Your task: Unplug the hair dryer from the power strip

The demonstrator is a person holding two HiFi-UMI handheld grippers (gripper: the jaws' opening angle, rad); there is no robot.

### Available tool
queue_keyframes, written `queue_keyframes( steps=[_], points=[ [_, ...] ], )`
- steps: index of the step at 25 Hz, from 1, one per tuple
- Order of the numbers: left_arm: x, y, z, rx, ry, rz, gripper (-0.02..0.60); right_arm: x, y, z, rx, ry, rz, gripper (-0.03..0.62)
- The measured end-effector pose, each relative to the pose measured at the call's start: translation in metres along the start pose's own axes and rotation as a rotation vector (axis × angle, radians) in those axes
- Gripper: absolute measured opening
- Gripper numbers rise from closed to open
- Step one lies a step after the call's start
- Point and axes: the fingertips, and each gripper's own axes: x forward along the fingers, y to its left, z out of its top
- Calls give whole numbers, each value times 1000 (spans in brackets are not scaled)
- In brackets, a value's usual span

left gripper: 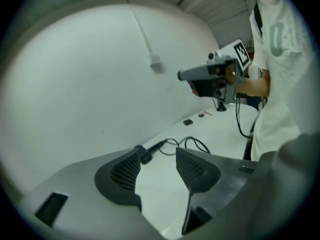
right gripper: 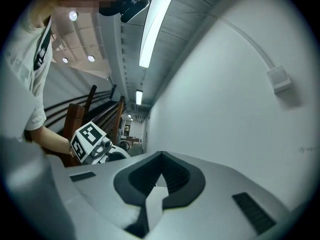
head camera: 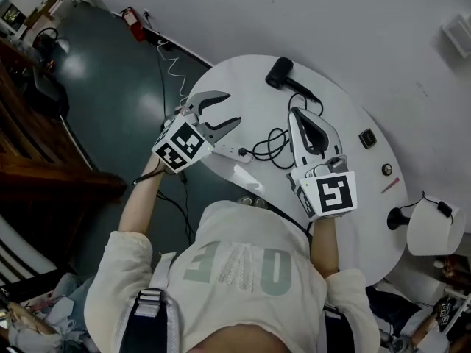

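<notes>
A black hair dryer [head camera: 280, 72] lies at the far side of the round white table [head camera: 353, 94]; its black cord [head camera: 272, 149] loops back toward a white power strip [head camera: 223, 151] near the table's left edge. My left gripper [head camera: 232, 107] hovers just above the strip, open, with nothing between its pads. In the left gripper view the open left gripper [left gripper: 157, 159] frames the hair dryer [left gripper: 145, 155] and cord [left gripper: 192, 143] farther off. My right gripper [head camera: 296, 113] is shut and empty above the cord's loops. In the right gripper view the right gripper [right gripper: 161, 156] points level at the white wall.
On the table's right part lie a small black square item [head camera: 367, 138], a round knob [head camera: 387, 169] and a red pen [head camera: 390, 185]. A white coiled cable [head camera: 173, 65] runs from the wall. Wooden stairs [head camera: 37, 153] stand at the left.
</notes>
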Motion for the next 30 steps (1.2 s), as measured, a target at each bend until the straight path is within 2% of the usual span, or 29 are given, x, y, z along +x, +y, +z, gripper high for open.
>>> queue_keyframes(
  steps=[3,6,10,14,18,23,30],
  points=[
    [3,-26,-47,35,142,-123,210,1,14,-9,12,20,31,3],
    [18,-47,-88,107,276,-254,210,6,21,-12,4,29,57,2],
    [25,-78,-137,179,425,-409,223,10,41,-19,19,57,92,3],
    [33,-97,-175,251,544,-530,242,12,54,-29,34,96,113,3],
    [42,-102,-219,371,679,-617,242,14,62,-34,42,115,133,3],
    [44,-107,-235,385,731,-701,242,13,65,-37,42,131,129,3],
    [47,-110,-234,407,698,-748,239,8,61,-51,89,157,128,3]
  ],
)
